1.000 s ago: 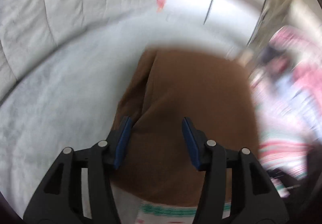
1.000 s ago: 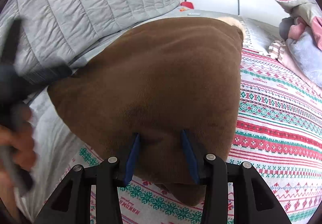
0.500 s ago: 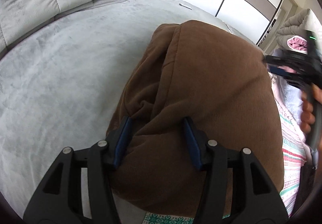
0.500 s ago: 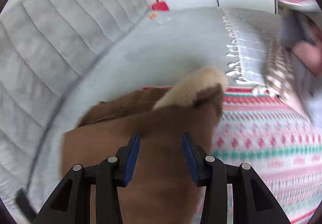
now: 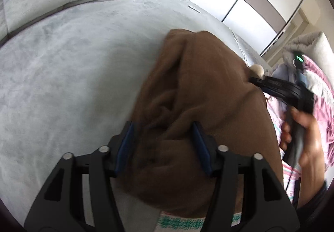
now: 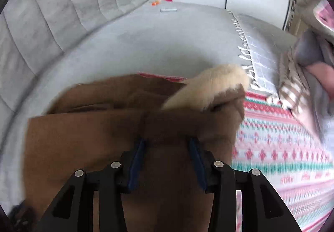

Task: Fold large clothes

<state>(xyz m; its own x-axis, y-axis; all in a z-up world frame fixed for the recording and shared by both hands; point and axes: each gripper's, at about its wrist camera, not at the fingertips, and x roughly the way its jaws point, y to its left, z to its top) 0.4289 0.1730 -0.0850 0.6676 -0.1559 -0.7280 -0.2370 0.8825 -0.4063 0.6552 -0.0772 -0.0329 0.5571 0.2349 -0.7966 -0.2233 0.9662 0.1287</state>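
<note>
Both the left gripper [image 5: 162, 146] and right gripper [image 6: 166, 159] clamp the brown fleece garment [image 5: 200, 94]; the operator should carry both held edges level toward the grey bed [image 5: 62, 69] edge, keeping the fold aligned

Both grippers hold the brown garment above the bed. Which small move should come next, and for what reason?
Probably lower both grippers and lay the brown garment flat on the grey bed cover. The left gripper and right gripper each pinch bunched cloth, and the cream fleece lining has flipped outward.
</note>
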